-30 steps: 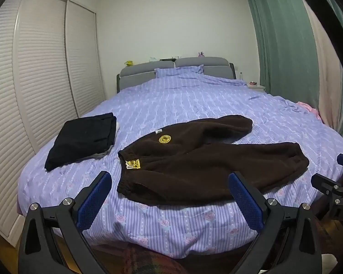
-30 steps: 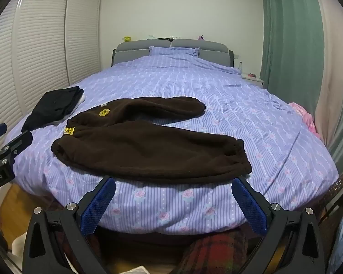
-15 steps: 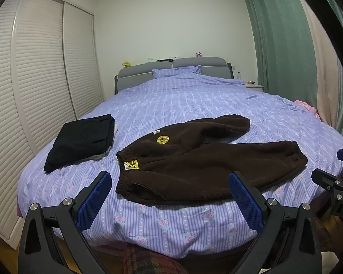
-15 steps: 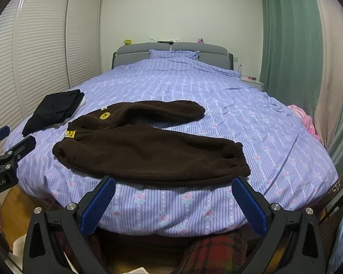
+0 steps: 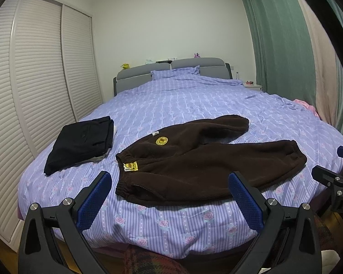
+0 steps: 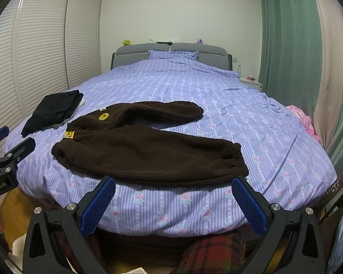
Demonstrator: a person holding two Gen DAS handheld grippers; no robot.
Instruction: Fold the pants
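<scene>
Dark brown fleece pants (image 5: 201, 159) lie spread flat on the purple striped bedspread (image 5: 171, 219), waistband with a yellow label to the left, legs to the right; the far leg bends away. They also show in the right wrist view (image 6: 148, 150). My left gripper (image 5: 170, 196) is open and empty, held off the foot of the bed below the waistband. My right gripper (image 6: 173, 198) is open and empty, held off the bed edge below the near leg. Each gripper shows at the edge of the other's view.
A folded black garment (image 5: 80, 141) lies on the bed's left side. Slatted wardrobe doors (image 5: 34, 80) stand at the left, green curtains (image 5: 281, 45) at the right. A pink cloth (image 6: 304, 121) lies at the bed's right edge. A nightstand (image 6: 251, 82) stands by the headboard.
Both grippers have drawn slightly back and tilted up; the pants sit a little lower and farther in both views. The pants have not moved on the bed.
</scene>
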